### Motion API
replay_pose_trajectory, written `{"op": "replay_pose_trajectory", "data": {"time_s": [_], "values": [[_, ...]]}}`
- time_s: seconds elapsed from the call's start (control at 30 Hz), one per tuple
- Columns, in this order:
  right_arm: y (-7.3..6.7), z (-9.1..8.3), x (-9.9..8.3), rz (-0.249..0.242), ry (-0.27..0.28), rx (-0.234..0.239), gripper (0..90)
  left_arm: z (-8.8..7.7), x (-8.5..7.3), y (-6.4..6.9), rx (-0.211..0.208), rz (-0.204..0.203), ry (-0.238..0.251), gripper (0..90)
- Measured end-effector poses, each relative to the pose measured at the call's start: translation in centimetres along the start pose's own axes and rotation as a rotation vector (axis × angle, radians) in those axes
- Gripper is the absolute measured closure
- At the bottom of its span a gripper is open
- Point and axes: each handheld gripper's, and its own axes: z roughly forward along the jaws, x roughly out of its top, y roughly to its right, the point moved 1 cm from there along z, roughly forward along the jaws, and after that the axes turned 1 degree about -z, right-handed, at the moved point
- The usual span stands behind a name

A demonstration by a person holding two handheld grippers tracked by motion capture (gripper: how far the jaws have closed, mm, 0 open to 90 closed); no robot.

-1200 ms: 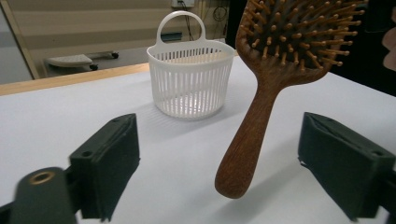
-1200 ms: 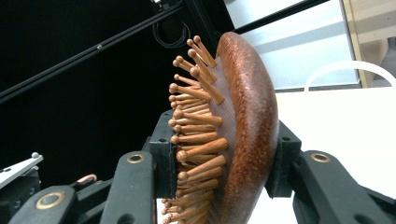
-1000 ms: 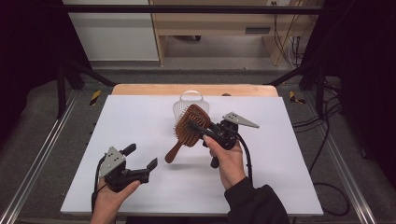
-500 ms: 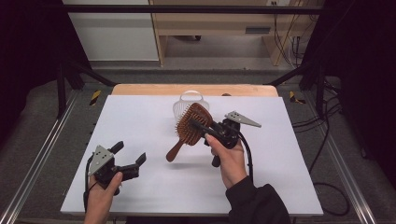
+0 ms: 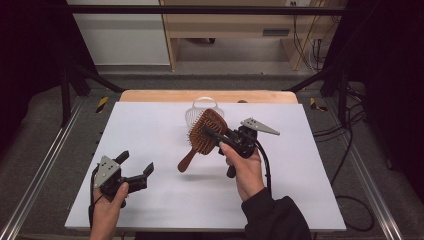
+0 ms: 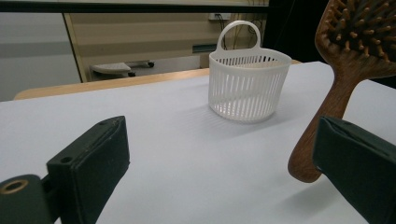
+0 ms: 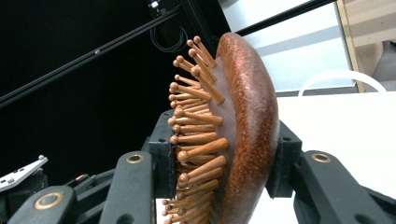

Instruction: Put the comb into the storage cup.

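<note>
Clearly, the hairbrush (image 5: 205, 132) is a reddish-brown wooden paddle with a rounded oval head, rows of ball-tipped wooden pins and a short tapering handle. The right gripper (image 5: 214, 134) is clamped on its head, one jaw against the pins, the other on the glossy back, holding it above the white table (image 5: 150, 130), seemingly just before the white slotted basket (image 6: 247, 84). The left gripper (image 5: 136, 169) hovers nearby, jaws apart, empty.

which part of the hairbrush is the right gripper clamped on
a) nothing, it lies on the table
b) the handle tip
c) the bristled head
c: the right gripper has one jaw on the bristles and the other on the back of the hairbrush head; the handle hangs free.
</note>
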Motion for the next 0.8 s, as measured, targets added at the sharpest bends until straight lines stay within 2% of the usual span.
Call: {"op": "replay_pose_trajectory", "data": {"time_s": [0.43, 0.8], "values": [[-0.3, 0.1, 1.0, -0.008, 0.013, 0.001, 55.1, 0.0, -0.2, -0.2, 0.000, 0.025, 0.010, 4.0], [-0.7, 0.2, 2.2, -0.017, 0.028, 0.003, 55.0, 0.0, -0.2, -0.4, 0.015, 0.021, 0.015, 4.0]]}}
